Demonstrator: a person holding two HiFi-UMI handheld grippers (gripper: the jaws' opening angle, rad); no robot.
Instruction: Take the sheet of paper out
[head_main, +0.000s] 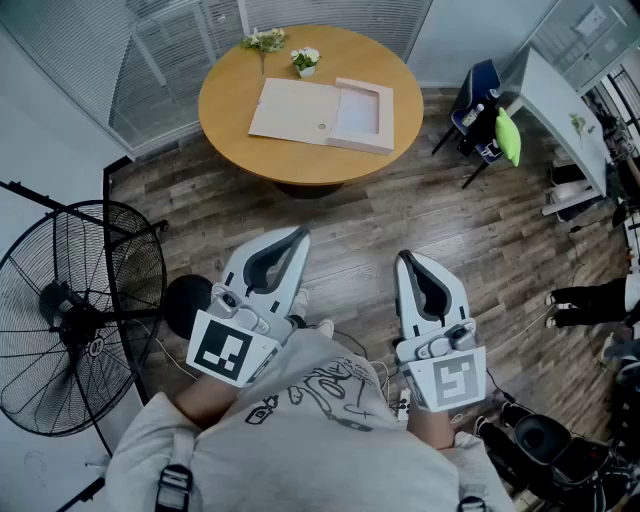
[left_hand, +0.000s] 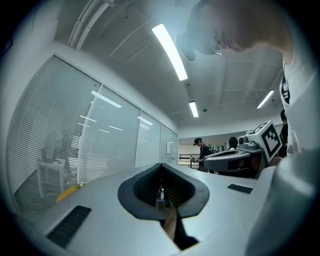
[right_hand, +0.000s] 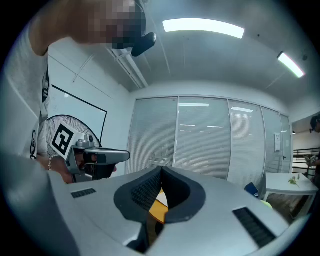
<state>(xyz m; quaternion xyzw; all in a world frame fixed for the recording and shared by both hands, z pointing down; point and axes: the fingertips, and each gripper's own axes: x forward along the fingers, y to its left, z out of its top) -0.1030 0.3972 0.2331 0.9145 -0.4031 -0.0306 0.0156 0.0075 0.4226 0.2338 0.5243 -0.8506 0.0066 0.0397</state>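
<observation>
Paper, pale and flat, lies in the tray half of an opened cardboard box on the round wooden table at the far side of the room, well apart from both grippers. The lid is already folded out to the left, so the sheet is exposed and, as I judge it, ready to be pinched at an edge. At the far left a standing fan on a black frame crowds that side of the floor, so an approach does better to keep away from it. The left gripper is held level close to the person's body, its jaws pressed together on nothing. The posture reads as a carry before the approach rather than a grasp. Ahead of it the plank floor is bare up to the table, leaving an open lane. Two small flower pots stand just behind the box, so the near and right rims of the tray look the freer sides to come in from. The right gripper sits beside its partner, also level, with its jaws closed and empty. Both would need to open before the paper can be taken. Farther right, a chair and a white desk hem in that flank of the table.
</observation>
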